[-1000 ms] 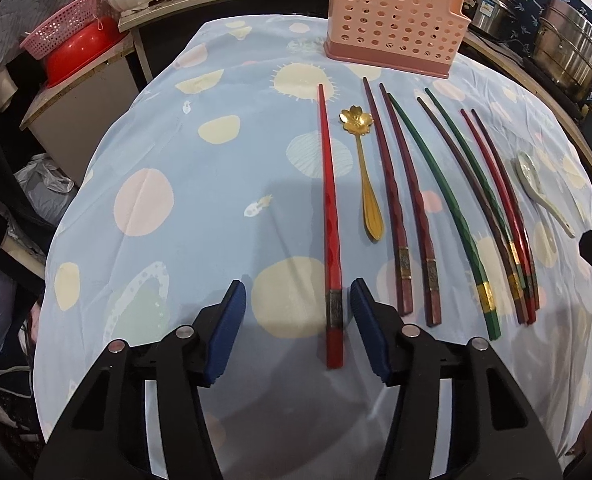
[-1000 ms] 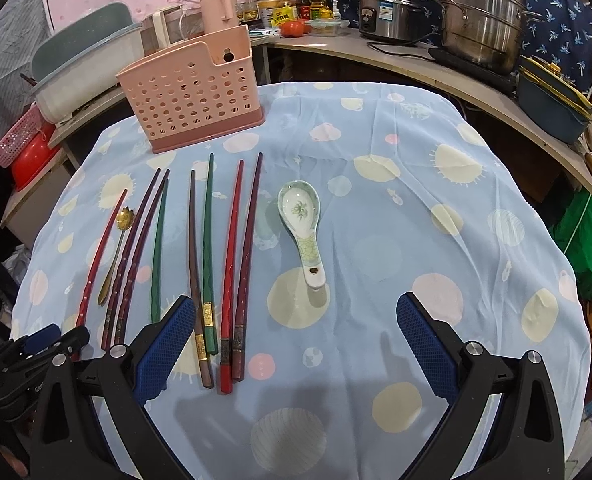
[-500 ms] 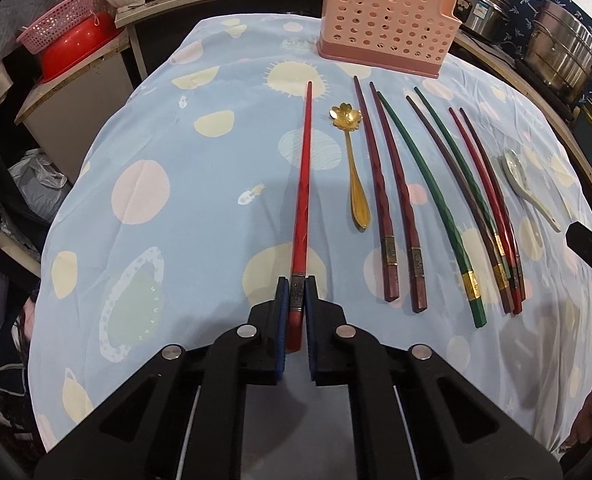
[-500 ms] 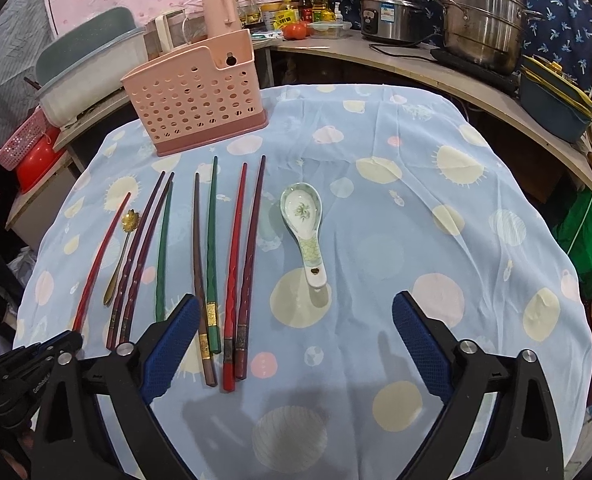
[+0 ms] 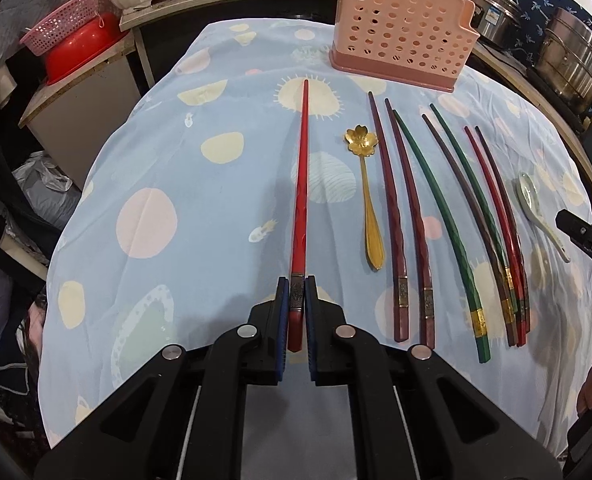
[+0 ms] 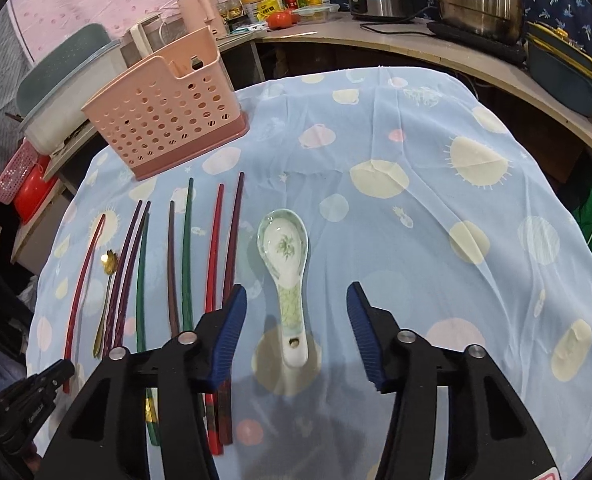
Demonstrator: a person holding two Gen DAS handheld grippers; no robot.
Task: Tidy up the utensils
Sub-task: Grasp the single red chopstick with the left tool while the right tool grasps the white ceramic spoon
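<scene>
We hold the left hand-held gripper [image 5: 295,312] angled steeply downward, its blue pads [image 5: 281,320] pressed against the thick end of a red chopstick [image 5: 300,200]. Our right hand-held gripper [image 6: 296,328] also tilts downward; its jaws have just been closing and stand partly apart, either side of a ceramic spoon's [image 6: 285,264] handle, pads [image 6: 227,332] not touching it.

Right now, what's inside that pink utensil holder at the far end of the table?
Nothing shows through the holes or above the rim of the pink utensil holder; its floor is hidden by the walls. All chopsticks and both spoons lie on the tablecloth.
</scene>
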